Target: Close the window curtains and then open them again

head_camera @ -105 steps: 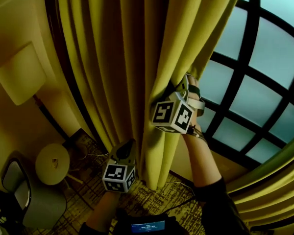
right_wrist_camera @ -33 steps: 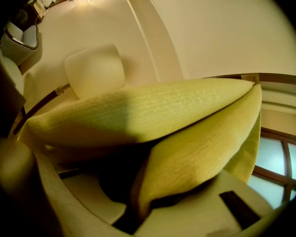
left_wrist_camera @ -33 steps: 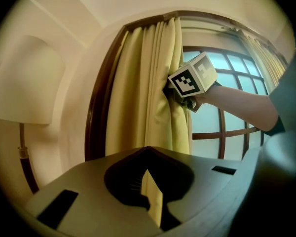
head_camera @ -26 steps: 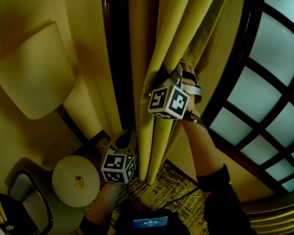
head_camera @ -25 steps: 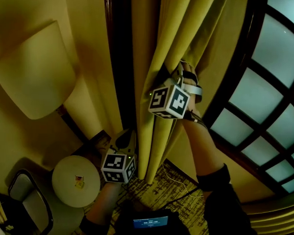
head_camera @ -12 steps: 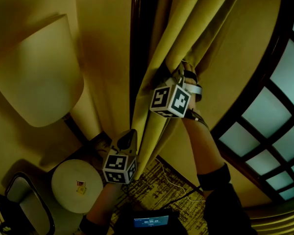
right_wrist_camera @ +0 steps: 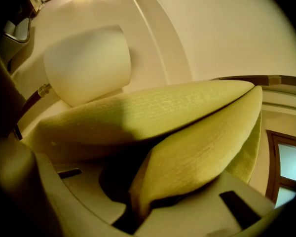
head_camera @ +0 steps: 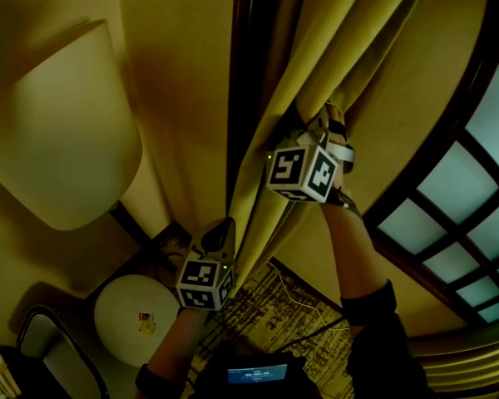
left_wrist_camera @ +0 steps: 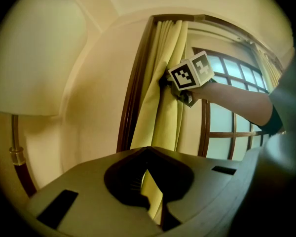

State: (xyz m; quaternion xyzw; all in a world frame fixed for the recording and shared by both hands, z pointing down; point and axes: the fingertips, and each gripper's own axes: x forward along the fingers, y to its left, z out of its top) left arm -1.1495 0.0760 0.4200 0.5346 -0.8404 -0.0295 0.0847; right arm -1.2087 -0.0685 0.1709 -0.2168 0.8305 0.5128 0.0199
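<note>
Dim yellow walls fill the head view, with a big lamp shade [head_camera: 62, 131] at 9 o'clock, a small round table [head_camera: 137, 318] at 7 o'clock and the paned window [head_camera: 453, 198] bare from 2 to 4 o'clock. Between them the curtain [head_camera: 333, 48] hangs from 12 o'clock to the centre. It is gathered into a thick bunch against the dark wooden frame [head_camera: 248, 56] at the window's side. That is why so much glass shows, and I judge the opening half of the task to be near its end.

The right gripper [head_camera: 308, 123], just right of centre, has its jaws a little apart and clamped on a fat fold of that bunch. Its own view is filled with yellow cloth wedged between them. A grip this high and deep probably lets one pull carry the whole drape sideways.

The left gripper [head_camera: 222, 231], between 6 and 7 o'clock, sits just beside the curtain's hanging edge with its jaws fully together. A thin yellow strip shows in the hollow behind its tips. I cannot tell whether that is pinched hem or only cloth seen through the gap. Low down, it seems placed to steady the tail.
</note>
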